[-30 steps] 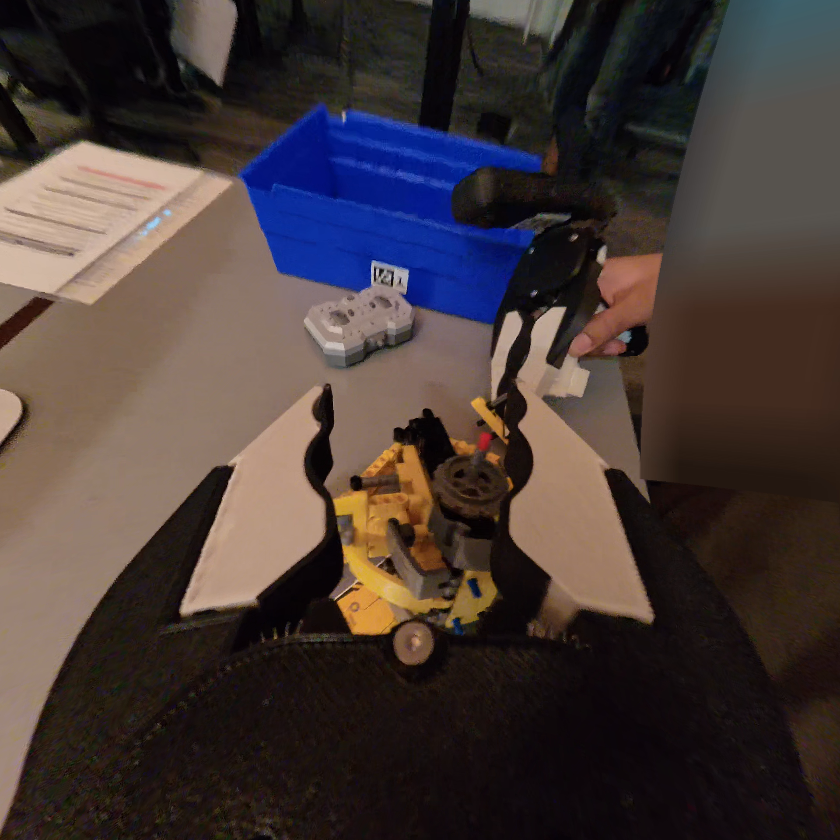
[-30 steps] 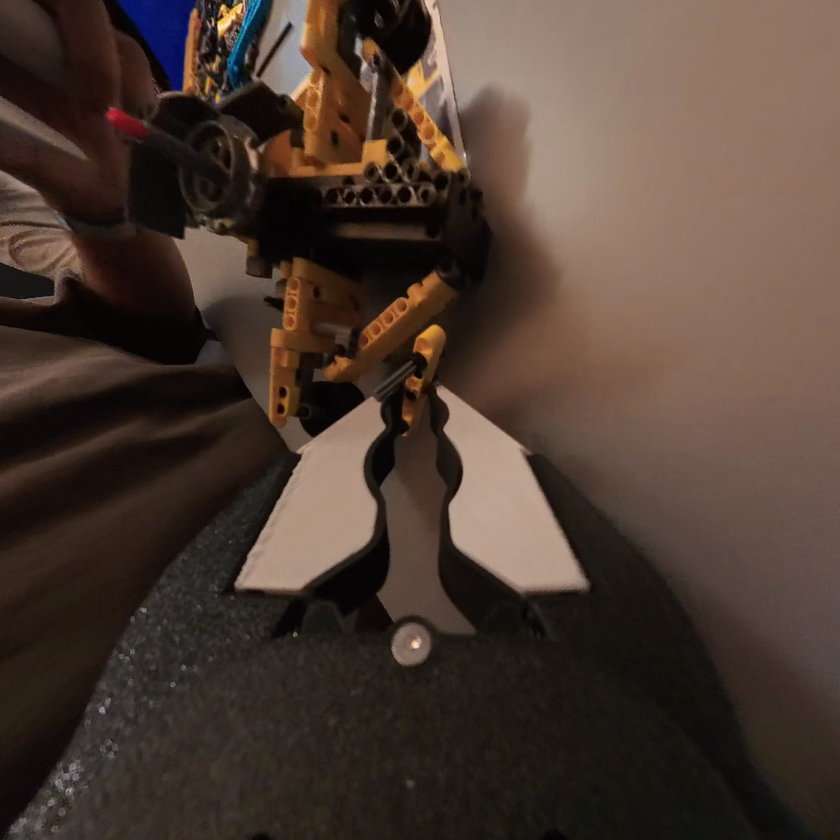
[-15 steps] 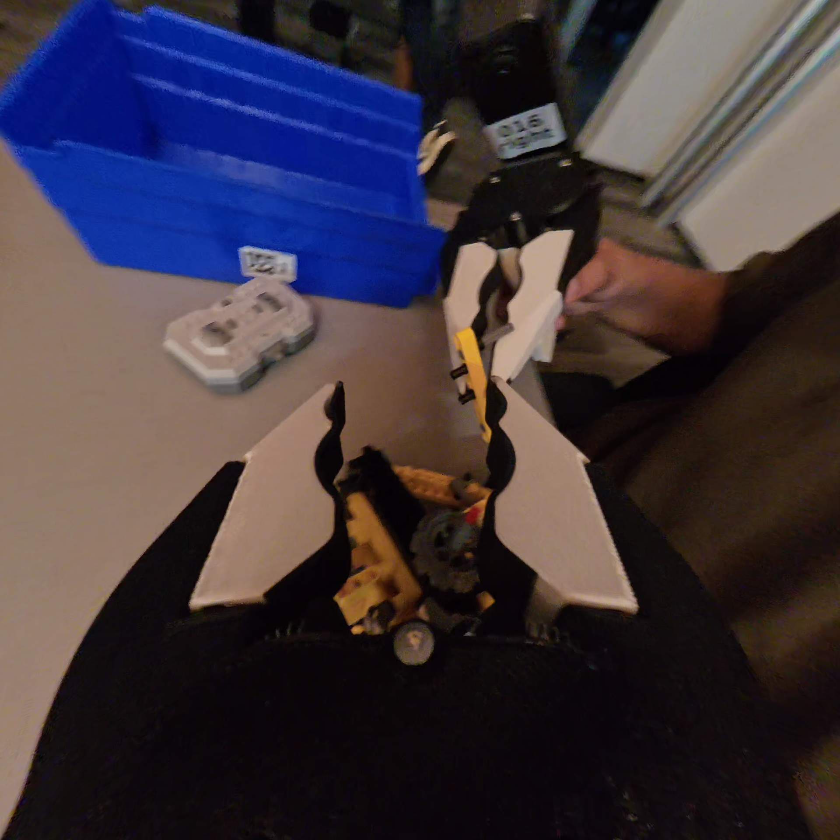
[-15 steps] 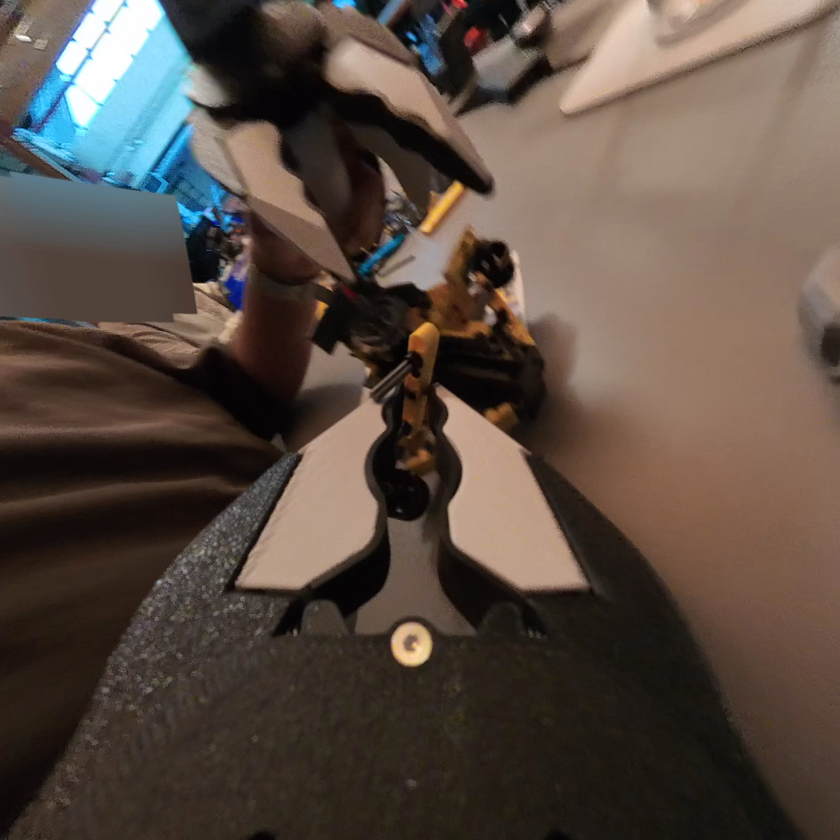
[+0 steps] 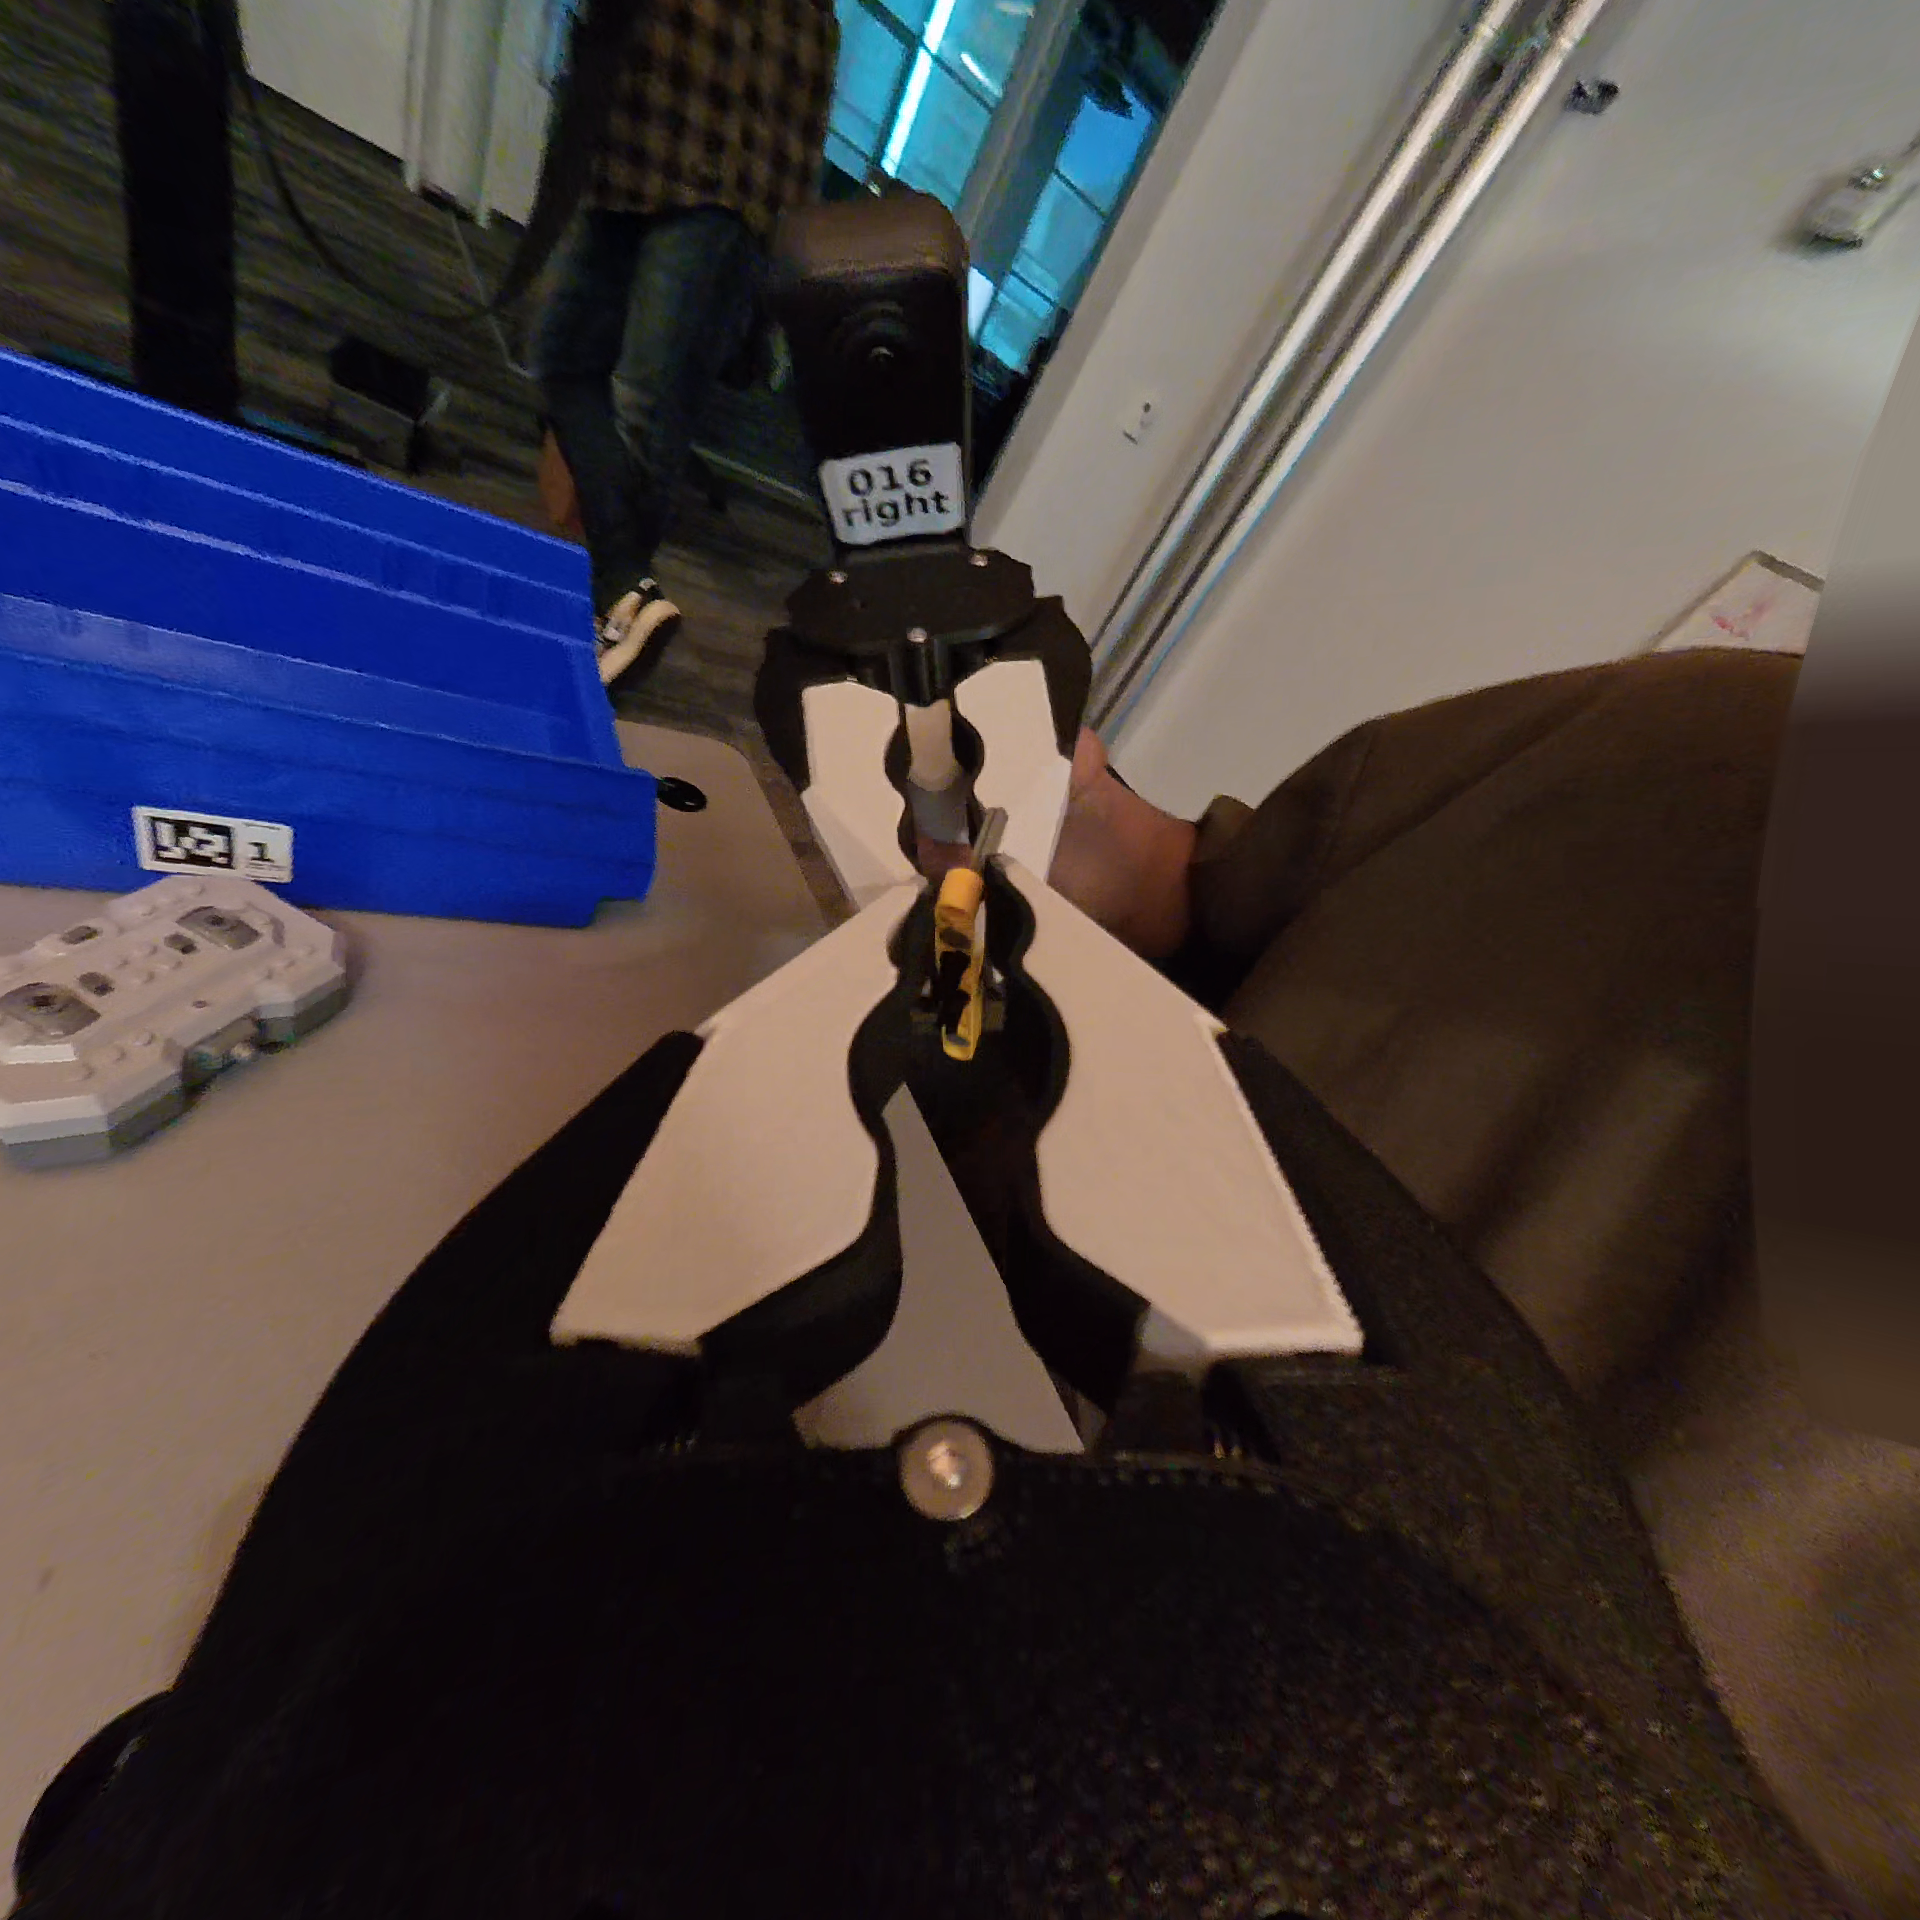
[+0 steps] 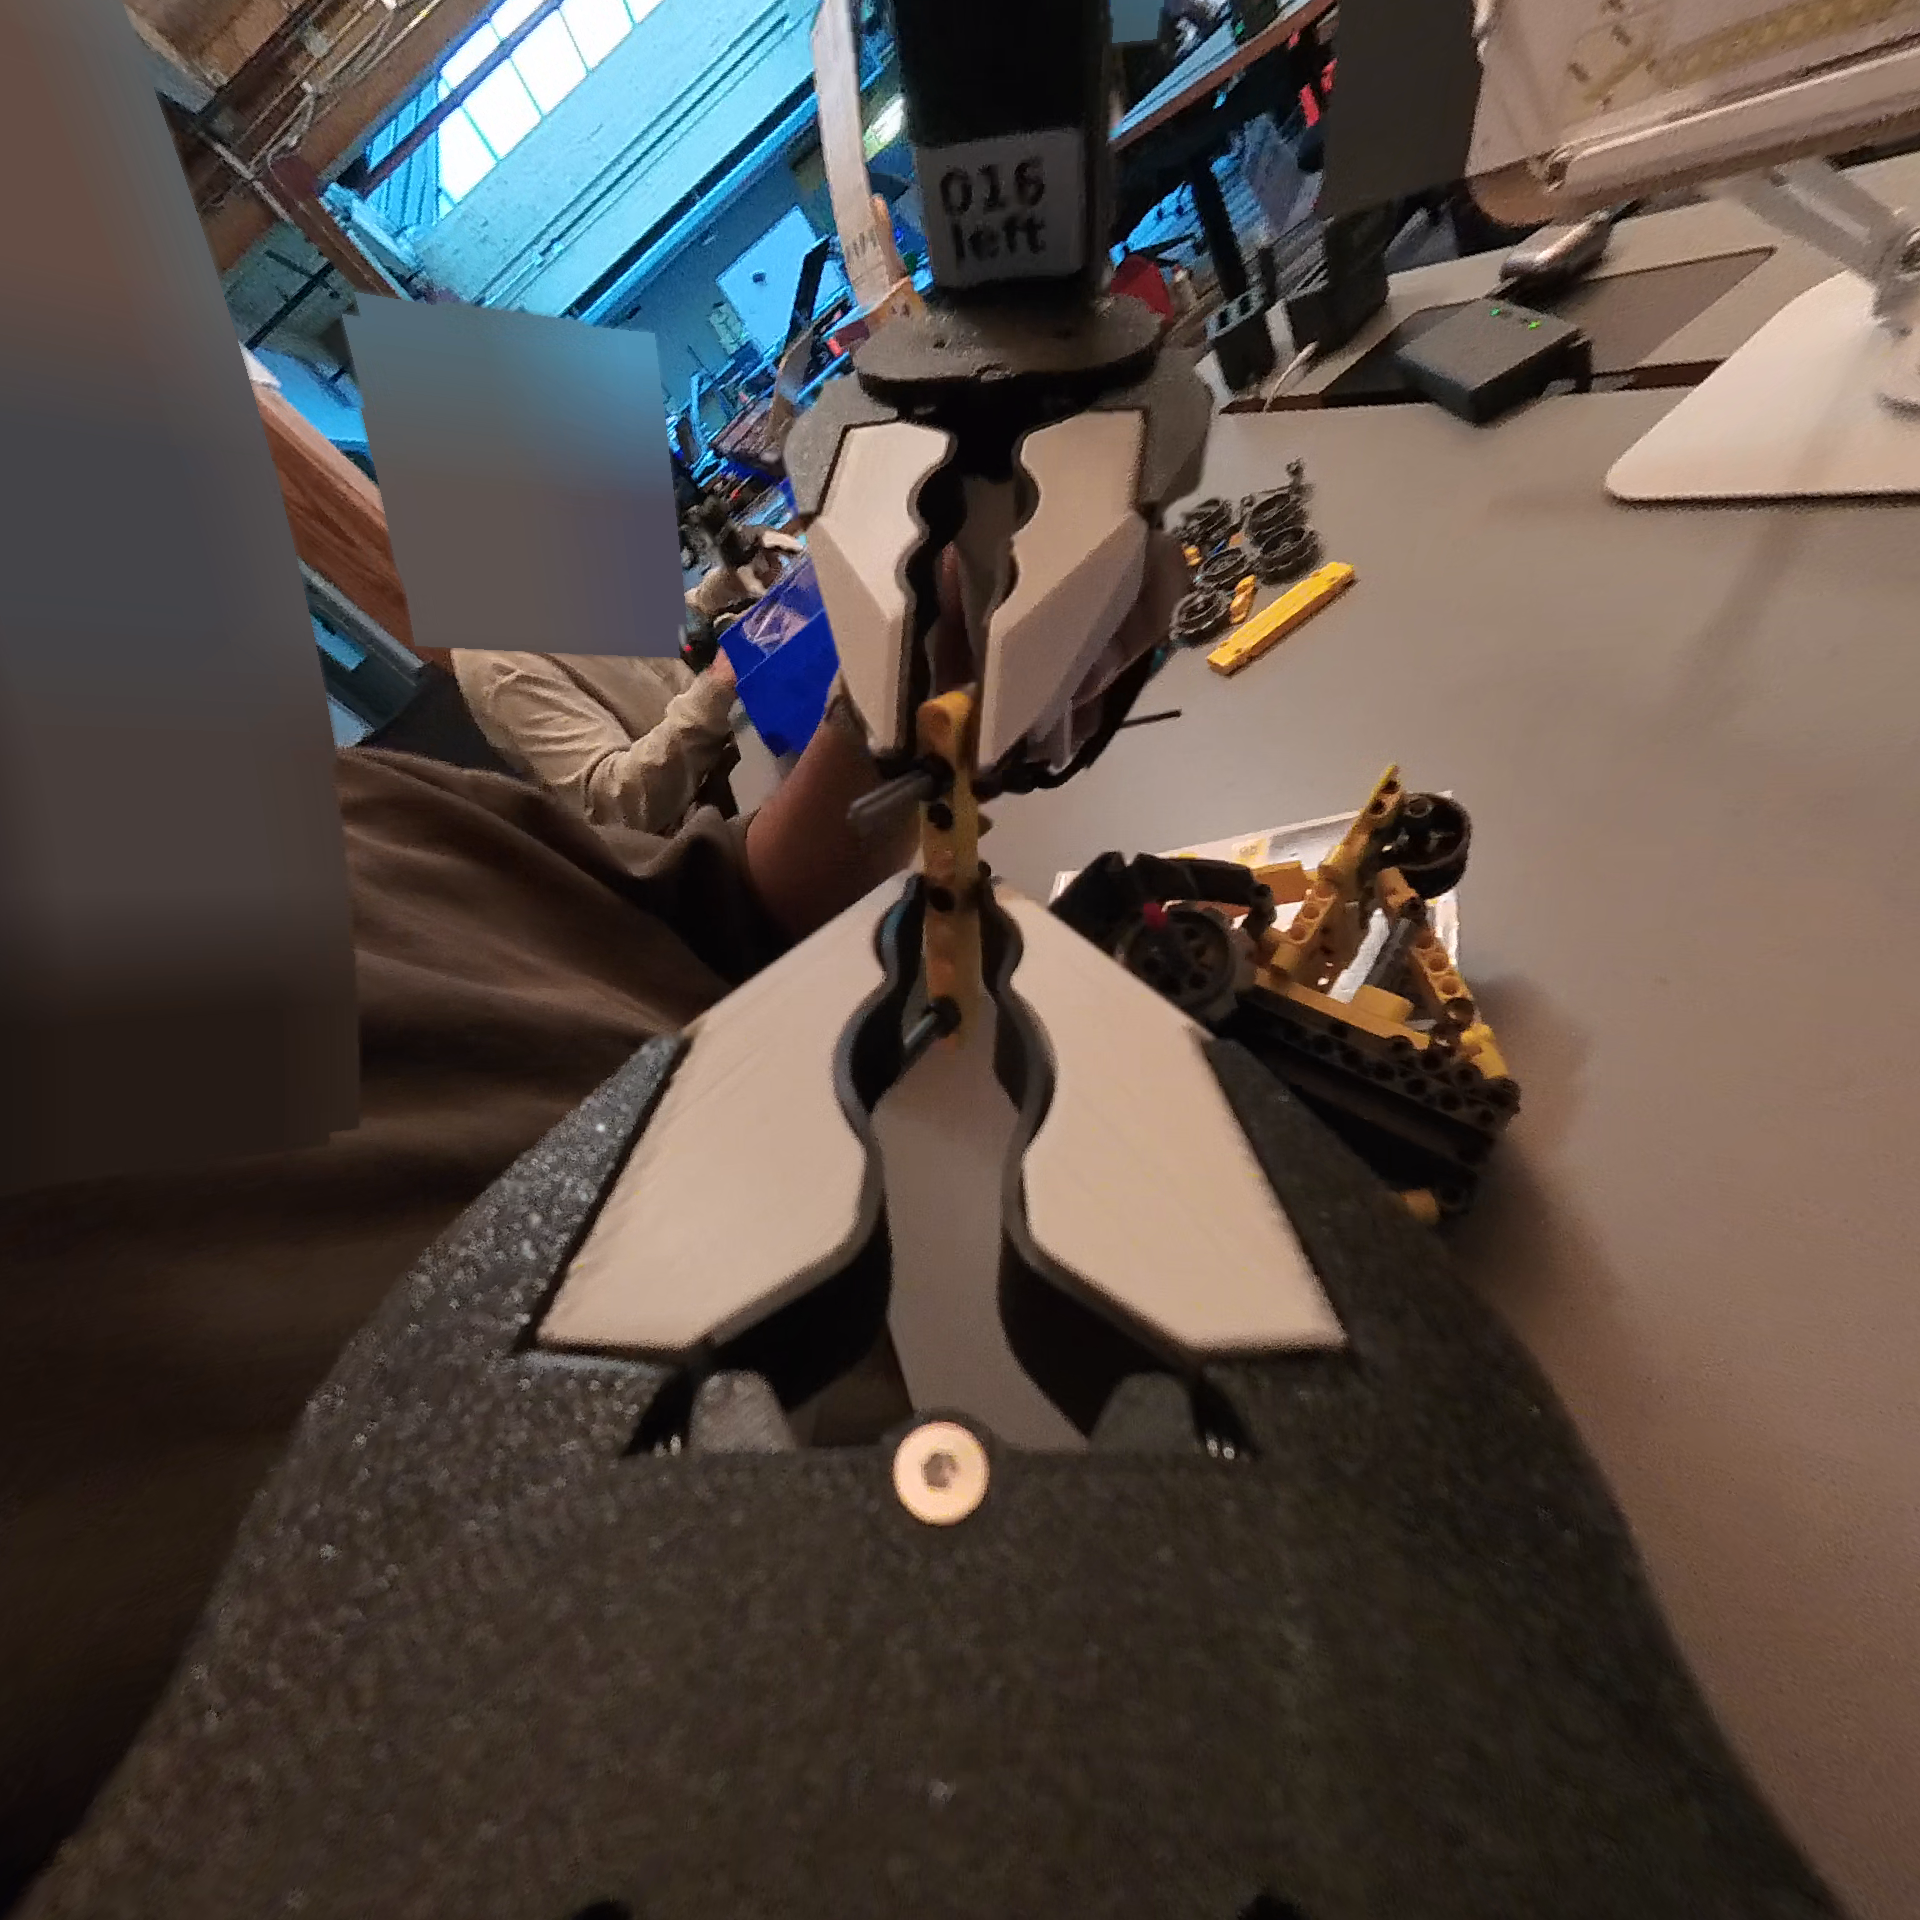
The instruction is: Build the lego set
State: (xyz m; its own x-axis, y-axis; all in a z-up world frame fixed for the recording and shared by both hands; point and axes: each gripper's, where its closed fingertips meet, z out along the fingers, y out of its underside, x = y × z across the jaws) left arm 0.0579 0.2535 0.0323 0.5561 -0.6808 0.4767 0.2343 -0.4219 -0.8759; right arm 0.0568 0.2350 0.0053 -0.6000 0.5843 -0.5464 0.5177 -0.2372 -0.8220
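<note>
Facing each other tip to tip above the table edge, the two grippers are seen with a short yellow beam (image 6: 951, 862) between them. The right gripper (image 6: 948, 914) is closed narrowly on the lower end of the beam, its fingers (image 6: 1101, 1091) pressed against both sides. The left gripper (image 5: 951, 914) is likewise drawn narrow about the beam (image 5: 958, 971) in its own view; from the right wrist view the upper end of the beam is seen to enter between its tips, but firm contact cannot be confirmed. A dark pin is set crosswise through the beam near its middle, and a second near its lower end. A hand (image 5: 1127, 862) is seen behind the right gripper, with a brown sleeve beside it. On the grey table (image 6: 1610, 831), just right of the right gripper, a yellow and black model (image 6: 1340, 987) of beams and wheels is lying on a printed sheet. Farther off, a loose yellow bar (image 6: 1283, 618) and a cluster of small black wheels (image 6: 1247, 551) are placed near a white monitor stand (image 6: 1766, 416). In the left wrist view, a grey module (image 5: 156, 1008) is resting on the table (image 5: 364, 1195) to the left, just in front of a blue bin (image 5: 312, 675) that bears a small white tag. A standing person (image 5: 675, 208) in a checked shirt is visible beyond the bin.
</note>
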